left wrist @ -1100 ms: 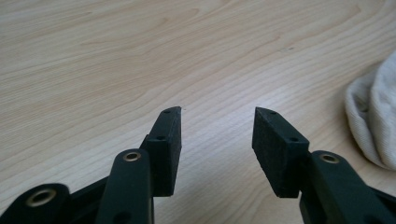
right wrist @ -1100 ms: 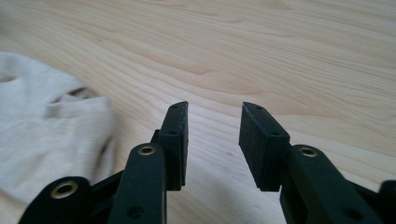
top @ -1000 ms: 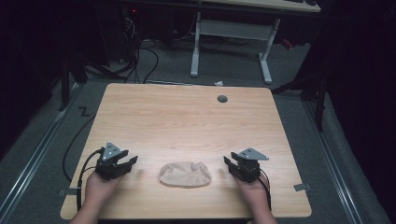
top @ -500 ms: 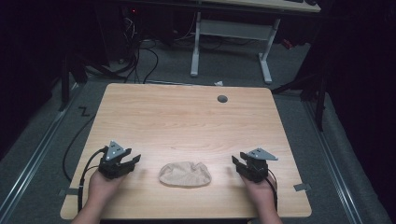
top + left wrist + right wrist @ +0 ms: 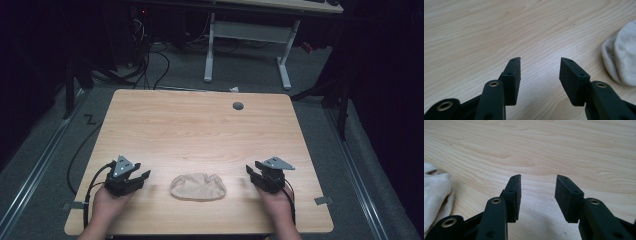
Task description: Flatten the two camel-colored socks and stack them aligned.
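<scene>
Lying crumpled at the near middle of the wooden table (image 5: 200, 130): one beige cloth (image 5: 198, 186), untouched, between both grippers and apart from each.

Left gripper (image 5: 142, 176), near left: released, nothing between the jaws; bare wood ahead, cloth off to its right in the left gripper view (image 5: 621, 60).

Right gripper (image 5: 252, 172), near right: released, jaws having just been opening wider, nothing between them (cloth at the left edge of the right gripper view (image 5: 436, 195)).

Progress, judged: barely begun. No grasp made, no corner lifted, cloth not yet spread or folded. Left to do: reaching in from both sides, pinching the edges, handling the heap.

Surroundings: round grey grommet (image 5: 238, 105) at the far right of the tabletop, well apart from the cloth. White desk frame (image 5: 247, 35) and loose cables (image 5: 150, 55) on the floor beyond the far edge. Tape tabs at the near corners (image 5: 323, 201).

Obstructions: none between either gripper and the cloth.
</scene>
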Demonstrator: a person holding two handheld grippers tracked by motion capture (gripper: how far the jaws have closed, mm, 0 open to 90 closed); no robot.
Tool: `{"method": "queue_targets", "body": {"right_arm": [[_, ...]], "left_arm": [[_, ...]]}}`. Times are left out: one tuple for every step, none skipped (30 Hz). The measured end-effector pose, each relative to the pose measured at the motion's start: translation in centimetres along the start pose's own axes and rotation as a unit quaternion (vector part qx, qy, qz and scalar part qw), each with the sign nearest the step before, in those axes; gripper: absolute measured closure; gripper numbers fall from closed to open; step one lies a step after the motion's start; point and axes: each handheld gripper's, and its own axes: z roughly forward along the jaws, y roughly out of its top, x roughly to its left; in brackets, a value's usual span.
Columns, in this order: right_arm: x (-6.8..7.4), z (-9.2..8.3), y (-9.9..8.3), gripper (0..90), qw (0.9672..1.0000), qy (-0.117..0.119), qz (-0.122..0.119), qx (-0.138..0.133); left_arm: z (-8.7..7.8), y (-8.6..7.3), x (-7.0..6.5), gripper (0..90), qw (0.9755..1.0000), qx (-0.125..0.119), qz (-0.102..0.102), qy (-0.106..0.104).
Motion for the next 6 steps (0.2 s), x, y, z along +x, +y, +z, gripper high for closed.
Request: {"method": "queue_targets", "body": {"right_arm": [[-0.08, -0.09, -0.15, 56.0, 1.0000, 0.002, 0.002, 0.000], [-0.16, -0.14, -0.22, 55.3, 1.0000, 0.003, 0.004, 0.001], [-0.27, -0.19, -0.18, 54.7, 1.0000, 0.005, 0.007, 0.002], [-0.31, -0.17, -0.13, 53.8, 0.9999, 0.006, 0.009, 0.000], [-0.26, -0.16, 0.00, 53.5, 0.9999, 0.006, 0.012, -0.002], [-0.21, -0.10, 0.13, 53.3, 1.0000, 0.004, 0.008, -0.005]], "left_arm": [[0.09, 0.10, -0.09, 51.6, 1.0000, -0.005, 0.000, 0.001], [0.20, 0.11, -0.14, 51.4, 1.0000, -0.007, 0.002, 0.001], [0.29, 0.08, -0.20, 51.1, 1.0000, -0.006, 0.003, 0.001], [0.42, -0.04, -0.30, 50.7, 1.0000, -0.003, 0.007, 0.002], [0.44, -0.18, -0.30, 50.6, 1.0000, 0.000, 0.007, -0.001], [0.46, -0.33, -0.26, 50.5, 1.0000, 0.001, 0.003, -0.006]]}}
